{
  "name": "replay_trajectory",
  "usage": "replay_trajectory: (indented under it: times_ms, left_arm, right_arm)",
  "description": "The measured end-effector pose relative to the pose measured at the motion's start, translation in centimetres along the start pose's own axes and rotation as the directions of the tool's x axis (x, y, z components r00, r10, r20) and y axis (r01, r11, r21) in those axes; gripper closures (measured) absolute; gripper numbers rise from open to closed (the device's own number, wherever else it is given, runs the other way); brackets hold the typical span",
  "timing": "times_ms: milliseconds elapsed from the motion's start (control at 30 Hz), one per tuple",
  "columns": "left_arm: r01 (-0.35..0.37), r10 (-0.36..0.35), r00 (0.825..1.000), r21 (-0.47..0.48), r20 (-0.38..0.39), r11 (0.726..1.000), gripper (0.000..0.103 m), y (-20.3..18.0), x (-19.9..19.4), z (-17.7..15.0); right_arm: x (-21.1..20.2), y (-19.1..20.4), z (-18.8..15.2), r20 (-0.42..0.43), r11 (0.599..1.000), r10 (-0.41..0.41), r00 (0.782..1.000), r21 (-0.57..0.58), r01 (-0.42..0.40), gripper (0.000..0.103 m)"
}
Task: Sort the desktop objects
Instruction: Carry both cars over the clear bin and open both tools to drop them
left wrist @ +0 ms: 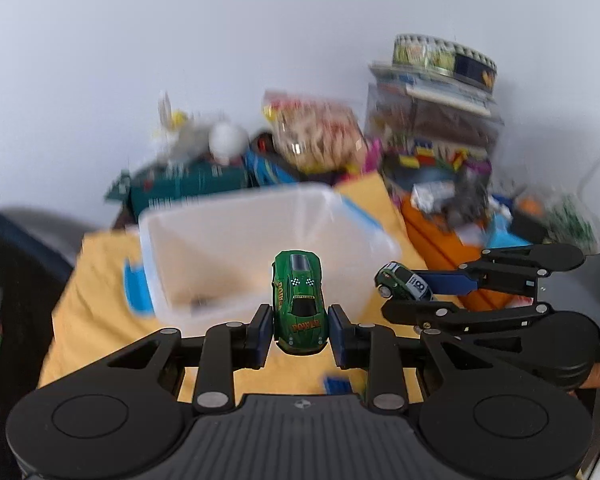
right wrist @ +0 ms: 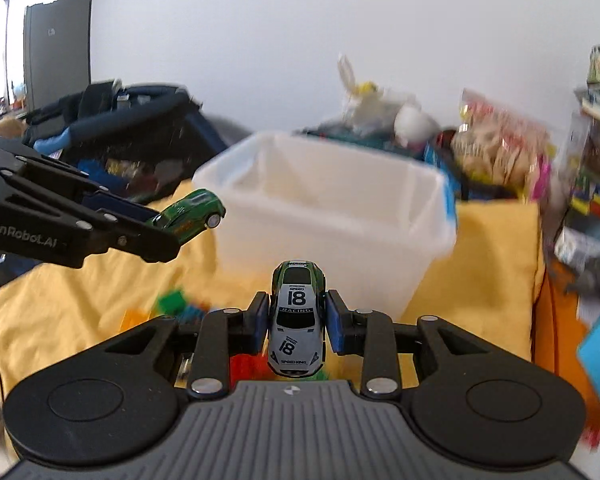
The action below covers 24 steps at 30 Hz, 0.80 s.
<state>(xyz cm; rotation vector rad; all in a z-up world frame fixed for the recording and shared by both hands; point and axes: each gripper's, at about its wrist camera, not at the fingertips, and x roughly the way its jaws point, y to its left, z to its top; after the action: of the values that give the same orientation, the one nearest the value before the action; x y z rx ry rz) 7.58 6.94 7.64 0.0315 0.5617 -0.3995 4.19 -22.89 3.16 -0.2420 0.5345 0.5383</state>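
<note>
My left gripper (left wrist: 299,330) is shut on a green toy car (left wrist: 298,300) marked POWER, held nose-forward above the yellow cloth. My right gripper (right wrist: 298,326) is shut on a white and green toy car (right wrist: 297,320) numbered 18. Each gripper shows in the other's view: the right gripper (left wrist: 404,294) with the numbered car (left wrist: 405,282) at the right, the left gripper (right wrist: 168,228) with the green car (right wrist: 190,214) at the left. A translucent white plastic bin (left wrist: 204,256) (right wrist: 432,208) stands just ahead of both, open at the top.
A yellow cloth (right wrist: 488,264) covers the table. Loose coloured bricks (right wrist: 176,306) lie on it below the right gripper. Behind the bin a clutter of bags, boxes and toys (left wrist: 312,136) lines the white wall. An orange container (left wrist: 432,236) sits at the right.
</note>
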Motion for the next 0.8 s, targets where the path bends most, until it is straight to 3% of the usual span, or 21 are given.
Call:
replay_trajectory:
  times_ms: [233,333,433,600,700,767,800]
  left_arm:
    - [-0.053,0.049,0.991,0.028,0.125,0.998,0.07,2.3,2.8,5.1]
    - [-0.079,0.076,0.99,0.018,0.12,0.997,0.07,3.0,5.1,5.7]
    - [-0.134,0.131,0.99,0.057,0.06,0.989,0.07,3.6,8.4,4.9]
    - [-0.123,0.124,0.992,0.035,-0.032,0.992,0.066,4.4,10.3,3.2]
    - [-0.129,0.129,0.992,-0.005,0.007,0.992,0.056,4.4,8.2,2.2]
    - [-0.131,0.131,0.991,-0.016,0.04,0.991,0.052,4.1,6.4,1.7]
    - [-0.131,0.132,0.99,-0.015,0.057,0.991,0.045,3.8,5.4,1.4]
  right_arm:
    - [3.0,-1.2,6.0,0.144,0.997,-0.072,0.987,0.004,0.072,0.07]
    - [5.0,-1.8,8.2,0.177,0.994,-0.109,0.978,0.035,0.105,0.07]
    - [7.5,-2.1,9.4,0.156,0.989,-0.144,0.977,0.051,0.138,0.07]
    - [11.2,-2.3,8.8,0.039,0.988,-0.124,0.992,0.101,0.119,0.068]
    - [12.3,-2.1,7.9,-0.034,0.989,-0.116,0.993,0.089,0.119,0.066]
    - [11.2,-1.8,7.4,0.005,0.99,-0.108,0.994,0.094,0.107,0.066]
    - [10.7,-1.6,7.4,0.012,0.99,-0.114,0.993,0.086,0.113,0.066]
